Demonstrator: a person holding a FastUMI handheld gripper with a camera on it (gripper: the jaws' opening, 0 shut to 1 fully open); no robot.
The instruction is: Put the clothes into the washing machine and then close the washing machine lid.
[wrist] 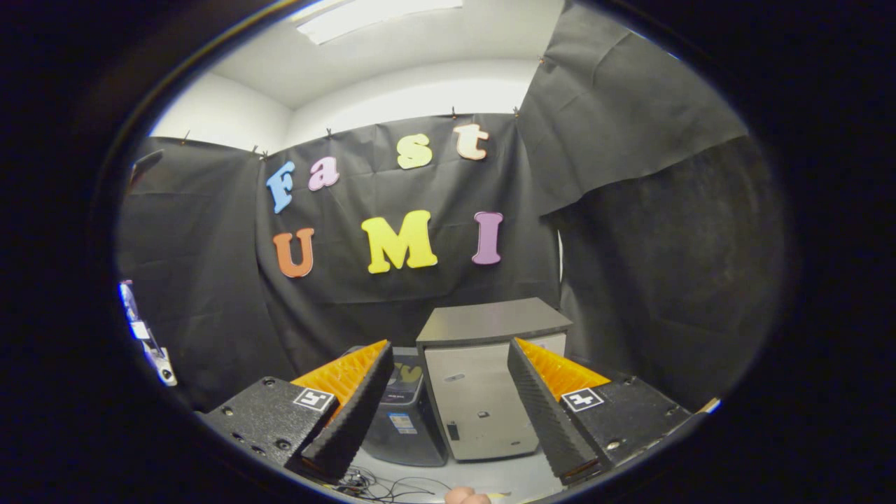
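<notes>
The gripper [448,413] is held up in the air, w/ its 2 fingers spread wide apart. Nothing is between them and they press on nothing.

Beyond the fingers, seen through the gap, stands a pale box-shaped machine [476,399] w/ a flat dark grey top. It looks like the washing machine, but I can't tell for sure. Its top sits flat and shut. It has a light front w/ a few small marks on it.

Just beside it, on its left, stands a dark bin-like tub [406,420]. The left finger [350,413] hides part of it. The 2 things are very near each other; can't tell if they touch.

Both stand on a light grey floor [504,479]. Some thin black wires [381,486] lie in a tangle on the floor, near the left finger's tip.

Behind all this hangs the black cloth wall [210,280] of the booth. Above it is a white ceiling w/ 1 bright light [371,17].

A bit of a person's hand [465,497] peeks in low down, between the fingers.
</notes>
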